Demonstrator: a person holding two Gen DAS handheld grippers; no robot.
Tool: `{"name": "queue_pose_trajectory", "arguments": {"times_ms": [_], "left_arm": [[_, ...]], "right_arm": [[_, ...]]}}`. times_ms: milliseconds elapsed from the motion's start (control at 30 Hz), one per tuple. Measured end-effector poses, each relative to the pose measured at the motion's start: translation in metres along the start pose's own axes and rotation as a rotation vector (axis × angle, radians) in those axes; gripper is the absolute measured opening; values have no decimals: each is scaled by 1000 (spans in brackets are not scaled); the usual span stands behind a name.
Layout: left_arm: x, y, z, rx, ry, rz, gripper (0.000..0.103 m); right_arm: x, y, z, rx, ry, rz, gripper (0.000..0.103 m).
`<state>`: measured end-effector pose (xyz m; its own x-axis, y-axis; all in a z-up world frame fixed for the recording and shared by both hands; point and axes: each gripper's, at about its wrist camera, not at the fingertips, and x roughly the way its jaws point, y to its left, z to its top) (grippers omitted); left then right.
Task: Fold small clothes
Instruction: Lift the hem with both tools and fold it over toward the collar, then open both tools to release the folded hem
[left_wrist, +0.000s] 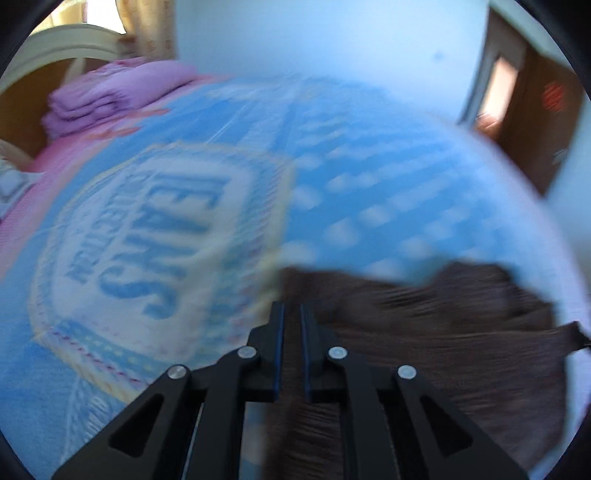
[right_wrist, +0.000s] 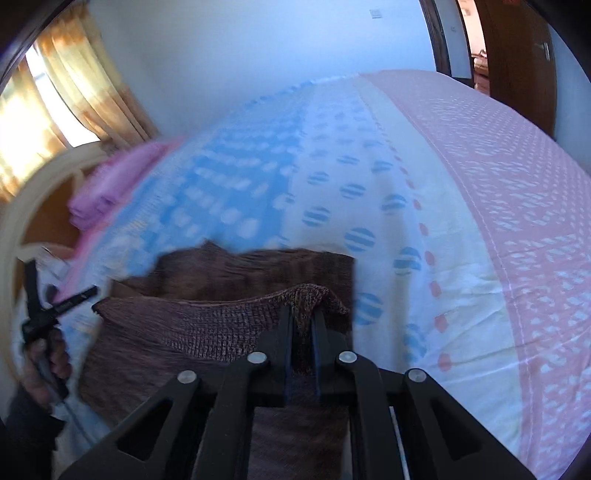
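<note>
The brown knit garment (right_wrist: 207, 325) is lying on the bed (right_wrist: 461, 206), folded over itself. The right claw (right_wrist: 303, 321) is pinching its raised fold at the near right corner. The left claw (left_wrist: 291, 314) is sitting over the cloth's left edge, jaws slightly apart; whether they are gripping cannot be told.

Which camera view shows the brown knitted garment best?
The right wrist view: the brown knitted garment lies across the bedspread, its folded edge visible and a bunch between the right gripper fingers. The left wrist view shows only a blurred part beside the left gripper.
</note>
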<state>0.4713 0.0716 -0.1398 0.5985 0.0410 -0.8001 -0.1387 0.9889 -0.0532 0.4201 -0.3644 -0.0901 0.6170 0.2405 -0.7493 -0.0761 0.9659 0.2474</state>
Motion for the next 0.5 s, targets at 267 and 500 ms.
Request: {"name": "queue_pose_trajectory", "arguments": {"times_ms": [267,500], "left_arm": [[-36,12,-50,103,-83,71,45],[-22,-32,-39,335,-93,183,63]], "right_arm": [[1,19,-35,-250,-6,-198,69],[30,45,-39,-500,36,-383,74]]}}
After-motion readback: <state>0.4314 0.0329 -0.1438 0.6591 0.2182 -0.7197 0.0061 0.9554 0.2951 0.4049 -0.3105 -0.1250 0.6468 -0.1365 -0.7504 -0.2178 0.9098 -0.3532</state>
